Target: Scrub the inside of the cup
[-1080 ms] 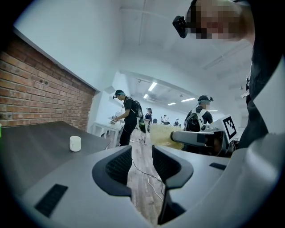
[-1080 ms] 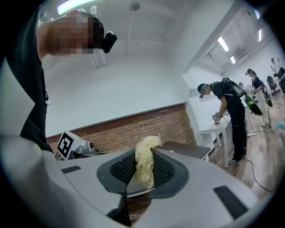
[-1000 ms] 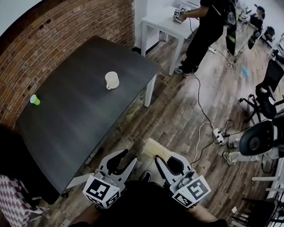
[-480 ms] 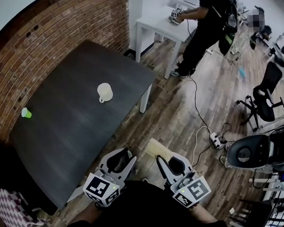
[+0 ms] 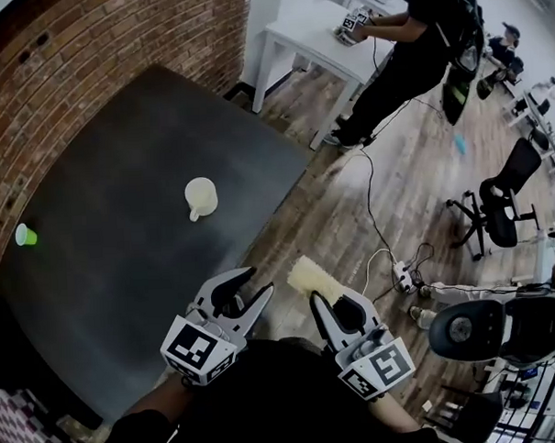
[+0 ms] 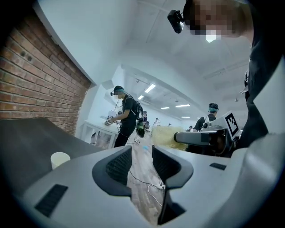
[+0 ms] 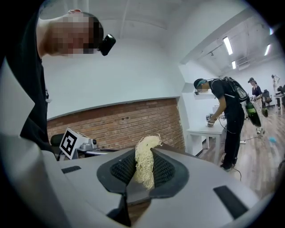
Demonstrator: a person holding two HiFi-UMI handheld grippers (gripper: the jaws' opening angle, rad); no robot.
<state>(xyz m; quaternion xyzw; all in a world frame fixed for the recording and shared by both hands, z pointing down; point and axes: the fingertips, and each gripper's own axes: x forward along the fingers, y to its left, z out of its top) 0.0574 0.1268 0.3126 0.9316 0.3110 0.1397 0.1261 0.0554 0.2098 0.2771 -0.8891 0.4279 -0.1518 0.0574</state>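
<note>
Right hand-held gripper (image 7: 144,155) low, around scrubber (image 7: 145,168)

I count one white cup (image 5: 201,196), one green cup (image 5: 26,235), one scrubber (image 5: 309,277), one dark table (image 5: 119,168), one white table (image 5: 314,42), one left gripper (image 5: 258,281) and one right gripper (image 5: 325,301).

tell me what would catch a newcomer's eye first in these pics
The pale, stringy scrubber pinched in the right tool, held over the wooden floor, stands out first. Then the cream cup near the middle of the dark table beside the brick wall, with the left tool open and empty well short of it.
</note>
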